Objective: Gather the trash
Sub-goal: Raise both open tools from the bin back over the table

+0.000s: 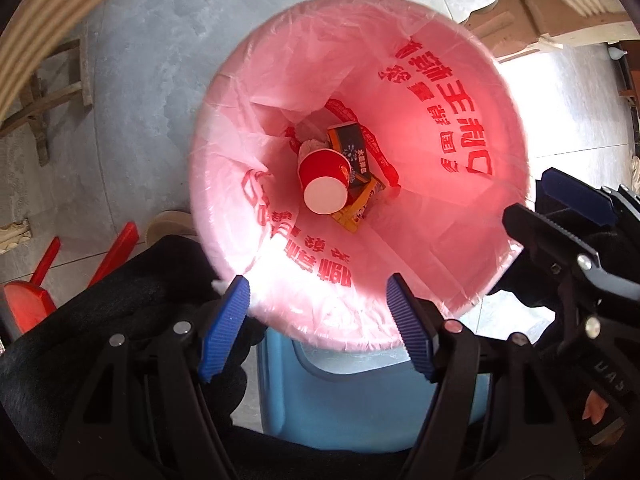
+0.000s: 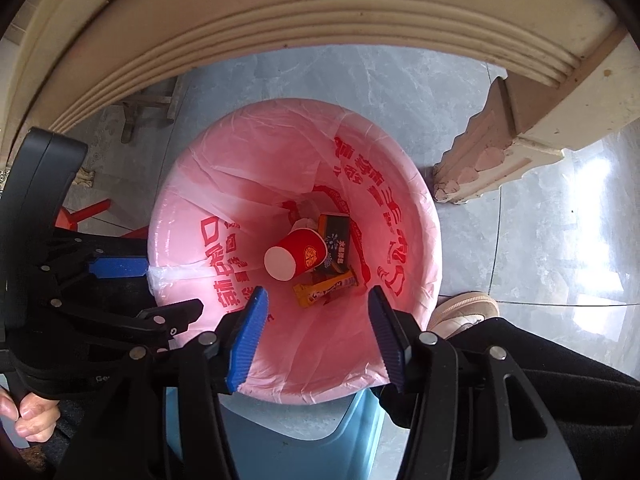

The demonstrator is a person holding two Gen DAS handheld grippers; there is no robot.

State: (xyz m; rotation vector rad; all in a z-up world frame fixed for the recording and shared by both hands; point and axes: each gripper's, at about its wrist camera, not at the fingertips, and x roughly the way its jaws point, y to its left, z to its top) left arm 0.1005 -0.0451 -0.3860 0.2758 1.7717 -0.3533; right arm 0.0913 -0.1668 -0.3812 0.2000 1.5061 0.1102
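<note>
A bin lined with a pink printed bag (image 1: 440, 220) (image 2: 200, 184) stands below both grippers, which point down into it. At its bottom lie a red paper cup (image 1: 324, 184) (image 2: 294, 256), a dark box (image 1: 352, 148) (image 2: 336, 240) and an orange wrapper (image 1: 356, 208) (image 2: 324, 290). My left gripper (image 1: 318, 328) (image 2: 174, 286) hangs open over the near rim with nothing between its blue pads. Beside it, my right gripper (image 2: 316, 340) (image 1: 532, 196) is open over the bin's mouth and holds nothing.
A light blue plastic stool (image 1: 360, 400) (image 2: 280, 440) sits against the bin's near side. A beige table edge (image 2: 320, 20) and its carved leg (image 2: 480, 152) stand close behind the bin. A red plastic item (image 1: 32, 300) and a shoe (image 2: 464, 312) are on the grey tiles.
</note>
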